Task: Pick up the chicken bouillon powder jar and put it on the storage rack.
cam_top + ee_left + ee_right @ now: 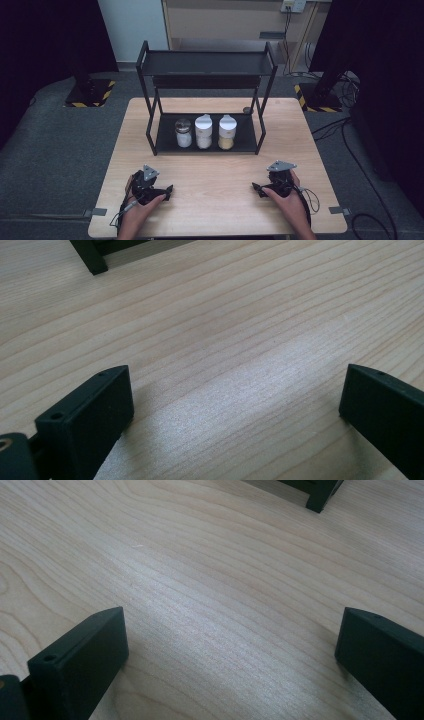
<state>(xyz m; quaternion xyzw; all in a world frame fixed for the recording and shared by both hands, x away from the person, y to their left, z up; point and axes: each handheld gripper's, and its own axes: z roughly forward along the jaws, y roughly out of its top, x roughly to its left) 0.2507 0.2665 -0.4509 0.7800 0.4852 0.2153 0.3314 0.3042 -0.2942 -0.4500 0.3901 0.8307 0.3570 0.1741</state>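
Observation:
A black two-tier metal rack (206,65) stands at the back of the wooden table (215,200). On its lower shelf stand three jars in a row: a glass one with a metal lid (183,133), a white-lidded one with pale contents (203,132) and a white-lidded one with yellowish contents (226,132). My left gripper (167,192) rests on the table near the front left, open, with bare wood between its jaws (235,400). My right gripper (257,188) rests at the front right, also open over bare wood (230,640).
A small dark round object (246,110) lies on the table behind the rack's right side. A rack foot (90,257) shows at the top of the left gripper view, another rack foot (320,495) in the right gripper view. Cables (350,150) trail on the floor at right.

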